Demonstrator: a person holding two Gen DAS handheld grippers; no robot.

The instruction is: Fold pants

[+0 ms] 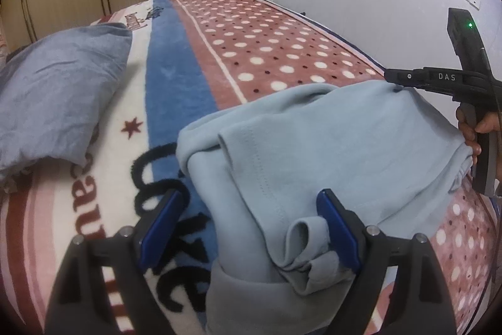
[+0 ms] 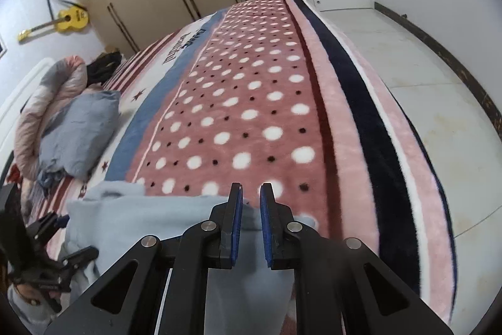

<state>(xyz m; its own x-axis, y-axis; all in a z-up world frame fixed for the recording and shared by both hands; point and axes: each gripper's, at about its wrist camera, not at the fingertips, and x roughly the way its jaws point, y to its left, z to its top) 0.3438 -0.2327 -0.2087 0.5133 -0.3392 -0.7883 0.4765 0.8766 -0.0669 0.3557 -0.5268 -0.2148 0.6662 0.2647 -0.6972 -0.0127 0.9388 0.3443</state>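
The pants [image 1: 313, 140] are kept taut for folding. The left gripper [image 1: 248, 228] is spread around a bunched end; the right gripper [image 2: 251, 225], nearly pressed together, is apparently pinching an edge.

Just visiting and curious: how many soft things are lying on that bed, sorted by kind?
Light blue pants: 1
Grey-blue pillow: 1
Rolled pink and grey quilt: 1
Dark bundle behind the quilt, too small to identify: 1
Total: 4, all lying on the patterned blanket.
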